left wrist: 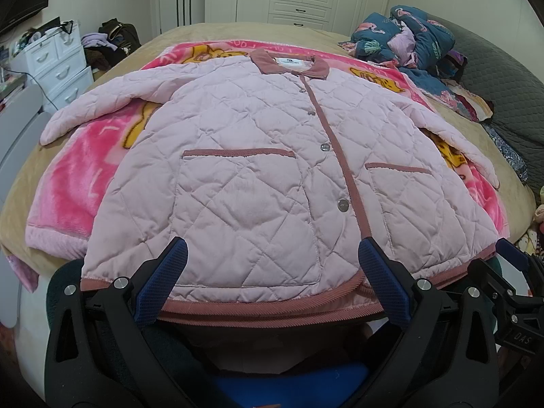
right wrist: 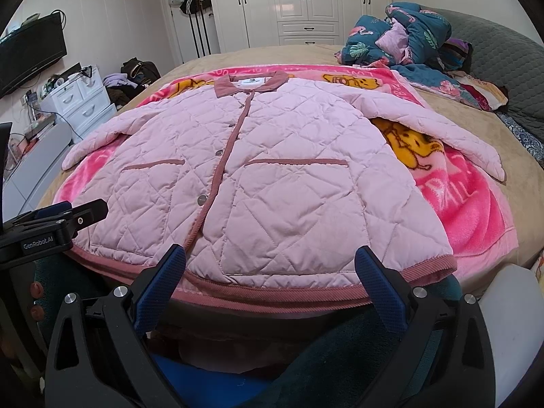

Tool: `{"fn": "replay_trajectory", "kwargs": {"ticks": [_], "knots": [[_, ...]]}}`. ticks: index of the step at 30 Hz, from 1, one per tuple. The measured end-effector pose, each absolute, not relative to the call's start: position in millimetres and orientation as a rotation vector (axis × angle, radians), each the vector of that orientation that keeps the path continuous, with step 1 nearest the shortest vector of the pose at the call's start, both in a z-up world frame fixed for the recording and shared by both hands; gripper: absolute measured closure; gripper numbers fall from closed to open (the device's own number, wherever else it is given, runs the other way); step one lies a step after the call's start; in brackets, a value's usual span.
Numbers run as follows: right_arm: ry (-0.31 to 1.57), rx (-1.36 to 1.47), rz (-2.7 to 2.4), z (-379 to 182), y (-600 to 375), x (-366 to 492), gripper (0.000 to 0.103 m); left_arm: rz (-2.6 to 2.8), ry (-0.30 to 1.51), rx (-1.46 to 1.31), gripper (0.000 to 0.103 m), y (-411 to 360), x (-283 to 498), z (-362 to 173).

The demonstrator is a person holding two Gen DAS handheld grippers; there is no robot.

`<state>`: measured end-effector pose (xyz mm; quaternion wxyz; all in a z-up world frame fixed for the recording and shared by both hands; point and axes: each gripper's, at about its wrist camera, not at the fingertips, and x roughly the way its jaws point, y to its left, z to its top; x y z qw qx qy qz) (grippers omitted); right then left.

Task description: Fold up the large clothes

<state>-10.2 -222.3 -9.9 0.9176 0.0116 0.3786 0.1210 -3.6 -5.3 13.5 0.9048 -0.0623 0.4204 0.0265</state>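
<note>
The pink quilted jacket (left wrist: 258,170) lies buttoned and flat across the frame's middle, on the pink blanket (left wrist: 81,183). Left gripper (left wrist: 272,258) and right gripper (right wrist: 270,260) hover spread wide at the hem; I'd pinch a sleeve cuff first, folding inward evenly

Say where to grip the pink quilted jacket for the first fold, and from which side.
Probably the jacket by its sleeve cuffs, each from its outer side: the left sleeve and right sleeve lie splayed flat beyond the body, edges free.
</note>
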Motion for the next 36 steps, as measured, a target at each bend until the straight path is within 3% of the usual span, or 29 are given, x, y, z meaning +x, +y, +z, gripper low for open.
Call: {"fn": "replay_trajectory", "kwargs": {"ticks": [18, 36], "knots": [[0.788, 0.014, 0.261, -10.3, -217.6, -6.7, 0.004, 0.055, 0.863, -0.12, 0.009, -3.9, -2.1, 12.7], [0.787, 0.012, 0.273, 7.8, -202.5, 59.8, 0.004, 0.084, 0.878, -0.121, 0.009, 23.9, 60.7, 18.6]]}}
